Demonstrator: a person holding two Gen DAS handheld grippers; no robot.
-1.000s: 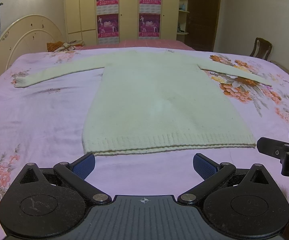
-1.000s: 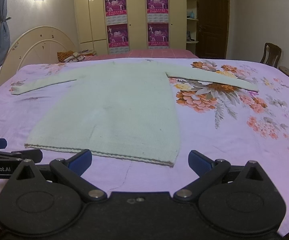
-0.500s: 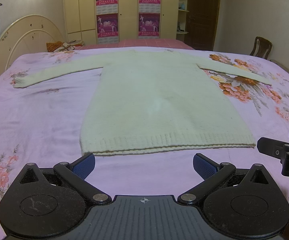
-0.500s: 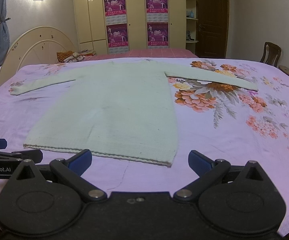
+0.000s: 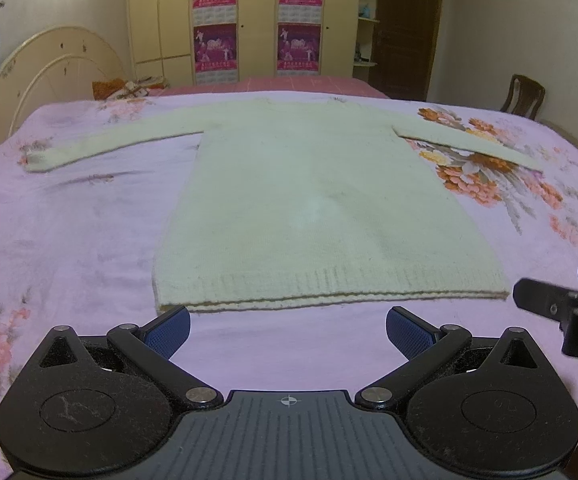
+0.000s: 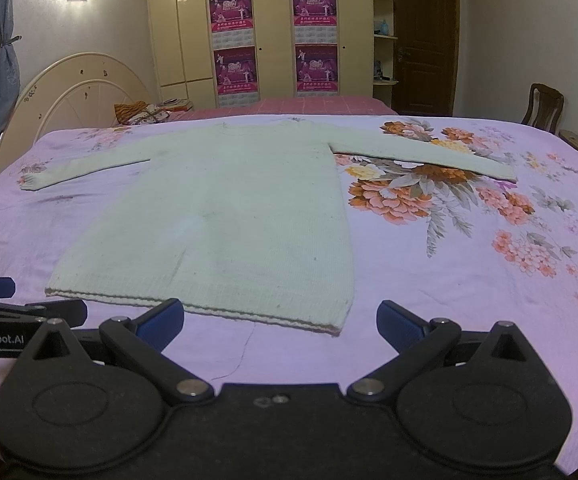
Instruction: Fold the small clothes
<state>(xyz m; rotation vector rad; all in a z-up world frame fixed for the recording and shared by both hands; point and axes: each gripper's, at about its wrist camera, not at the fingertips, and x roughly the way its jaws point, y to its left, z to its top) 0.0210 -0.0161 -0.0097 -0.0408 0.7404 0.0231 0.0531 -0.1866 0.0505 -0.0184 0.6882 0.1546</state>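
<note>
A pale cream knitted sweater (image 5: 321, 200) lies flat on the bed, sleeves spread to both sides, ribbed hem toward me. It also shows in the right wrist view (image 6: 225, 216). My left gripper (image 5: 287, 330) is open and empty, just short of the hem, its left pad near the hem's left corner. My right gripper (image 6: 279, 320) is open and empty, just in front of the hem near its right corner. The right gripper shows at the right edge of the left wrist view (image 5: 561, 308); the left gripper shows at the left edge of the right wrist view (image 6: 9, 308).
The bed has a lilac sheet with orange flowers (image 6: 429, 200). A cream headboard (image 6: 77, 96) stands at the left. A second bed with a red cover (image 6: 289, 104), wardrobes with posters, a door and a wooden chair (image 6: 545, 108) are behind.
Both grippers have crept slightly toward the sweater's hem. The sweater has not moved and both grippers stay open.
</note>
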